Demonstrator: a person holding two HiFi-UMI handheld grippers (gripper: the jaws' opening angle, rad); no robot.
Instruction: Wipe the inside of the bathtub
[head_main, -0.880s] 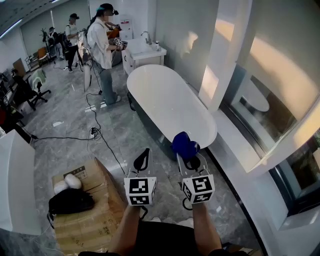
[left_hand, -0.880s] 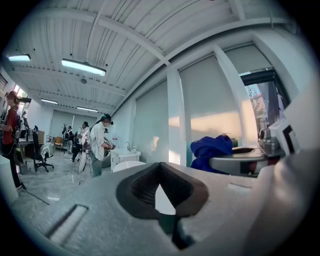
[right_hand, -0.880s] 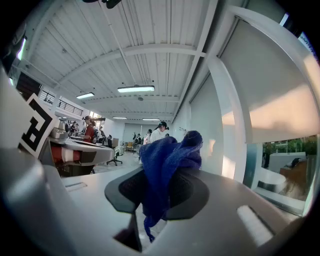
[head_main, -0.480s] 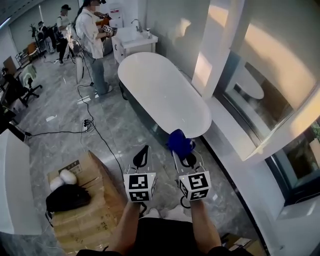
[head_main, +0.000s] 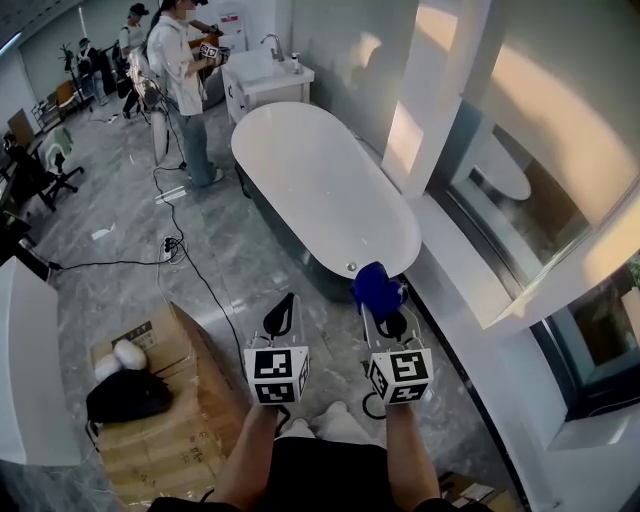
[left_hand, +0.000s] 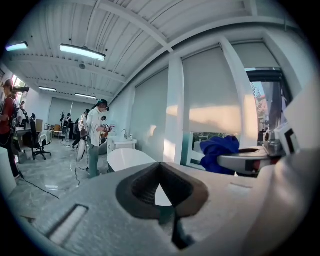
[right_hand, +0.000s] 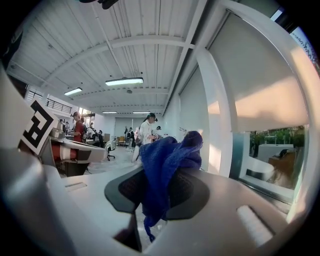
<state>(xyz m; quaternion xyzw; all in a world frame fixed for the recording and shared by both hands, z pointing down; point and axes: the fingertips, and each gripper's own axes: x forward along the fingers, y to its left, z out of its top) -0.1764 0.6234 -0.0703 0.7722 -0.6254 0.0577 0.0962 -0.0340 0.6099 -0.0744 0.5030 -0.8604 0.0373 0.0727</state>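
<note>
The white oval bathtub (head_main: 320, 190) stands ahead of me on the grey marble floor, its near end just beyond both grippers; the left gripper view shows the bathtub (left_hand: 125, 157) too. My right gripper (head_main: 383, 308) is shut on a blue cloth (head_main: 377, 285), held in the air just short of the tub's near rim. In the right gripper view the blue cloth (right_hand: 165, 165) is bunched between the jaws and hangs below them. My left gripper (head_main: 283, 318) hovers beside it, shut and empty, over the floor.
A cardboard box (head_main: 175, 430) with a black bag (head_main: 125, 395) sits at my left. Cables (head_main: 190, 265) trail across the floor. A person (head_main: 180, 70) stands by the sink cabinet (head_main: 265, 75) past the tub's far end. A white ledge (head_main: 470, 285) and pillar (head_main: 440, 90) line the right side.
I have come closer to the tub, so it sits nearer in view. The right gripper with the cloth has shifted slightly right and forward. The left gripper has held its place.
</note>
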